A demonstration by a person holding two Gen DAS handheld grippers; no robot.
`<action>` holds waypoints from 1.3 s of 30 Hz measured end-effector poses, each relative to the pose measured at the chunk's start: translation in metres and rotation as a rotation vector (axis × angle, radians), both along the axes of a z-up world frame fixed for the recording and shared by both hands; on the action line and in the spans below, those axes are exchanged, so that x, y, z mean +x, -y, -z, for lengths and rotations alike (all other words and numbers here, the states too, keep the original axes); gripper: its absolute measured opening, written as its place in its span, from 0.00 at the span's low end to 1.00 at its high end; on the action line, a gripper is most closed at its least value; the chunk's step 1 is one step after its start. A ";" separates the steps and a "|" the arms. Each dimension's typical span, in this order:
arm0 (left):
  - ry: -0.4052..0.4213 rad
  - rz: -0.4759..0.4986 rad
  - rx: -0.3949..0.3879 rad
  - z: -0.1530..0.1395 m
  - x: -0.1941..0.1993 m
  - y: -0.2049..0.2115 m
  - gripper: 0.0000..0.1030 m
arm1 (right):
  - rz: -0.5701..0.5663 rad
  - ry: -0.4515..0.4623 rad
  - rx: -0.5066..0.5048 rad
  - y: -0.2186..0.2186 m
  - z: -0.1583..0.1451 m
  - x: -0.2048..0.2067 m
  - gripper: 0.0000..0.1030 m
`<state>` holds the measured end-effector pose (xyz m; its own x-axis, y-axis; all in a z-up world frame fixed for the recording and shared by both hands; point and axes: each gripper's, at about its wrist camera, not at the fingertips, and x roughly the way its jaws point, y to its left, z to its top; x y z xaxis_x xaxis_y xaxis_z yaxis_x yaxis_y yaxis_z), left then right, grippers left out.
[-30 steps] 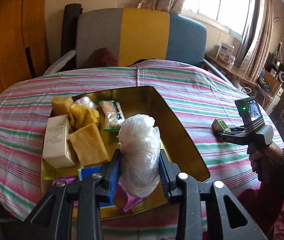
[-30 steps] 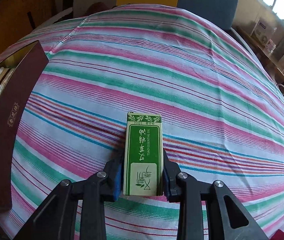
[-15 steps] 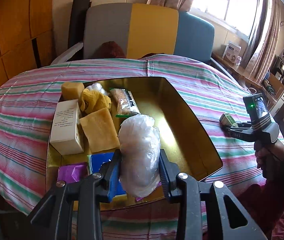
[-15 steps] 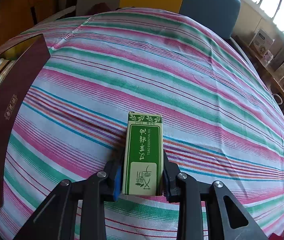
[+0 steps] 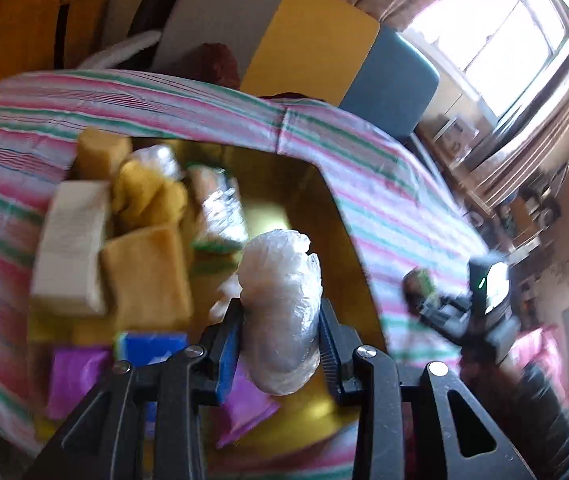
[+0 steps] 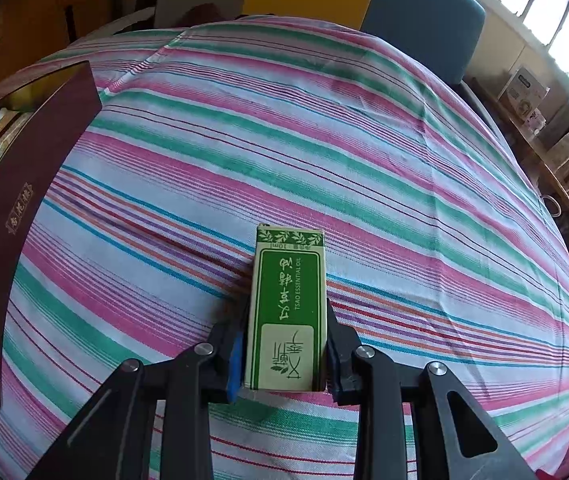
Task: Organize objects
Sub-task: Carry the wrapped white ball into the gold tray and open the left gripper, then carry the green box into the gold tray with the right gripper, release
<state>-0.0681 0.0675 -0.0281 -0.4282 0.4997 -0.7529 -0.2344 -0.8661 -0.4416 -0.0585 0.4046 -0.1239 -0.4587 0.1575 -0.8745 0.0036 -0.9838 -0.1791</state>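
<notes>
Left wrist view shows the left gripper [image 5: 280,344] clamped on a crumpled plastic bag [image 5: 282,312], held over the open gold tray [image 5: 340,216] — bare floor lies just ahead, right of the sponges and packets. Well apart on the striped tablecloth [image 6: 324,120], the right gripper [image 6: 284,344] grips a green essential-oil box [image 6: 288,304], long axis pointing away — the tray lies to its left.

Home living room: striped cloth [image 6: 324,128] on the surface, colour-block sofa [image 5: 304,36] top centre, curtained window [image 5: 496,28] upper right.
</notes>
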 end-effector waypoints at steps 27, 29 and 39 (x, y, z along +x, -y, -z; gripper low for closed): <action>-0.044 -0.022 -0.222 0.019 -0.068 -0.056 0.53 | 0.011 -0.003 -0.018 0.002 -0.002 -0.012 0.32; -0.106 -0.036 -0.252 0.007 -0.047 -0.045 0.53 | 0.007 -0.005 -0.009 0.003 -0.002 -0.012 0.32; -0.265 -0.226 -0.482 -0.008 0.044 0.019 0.54 | 0.007 -0.020 0.029 0.009 -0.002 -0.009 0.31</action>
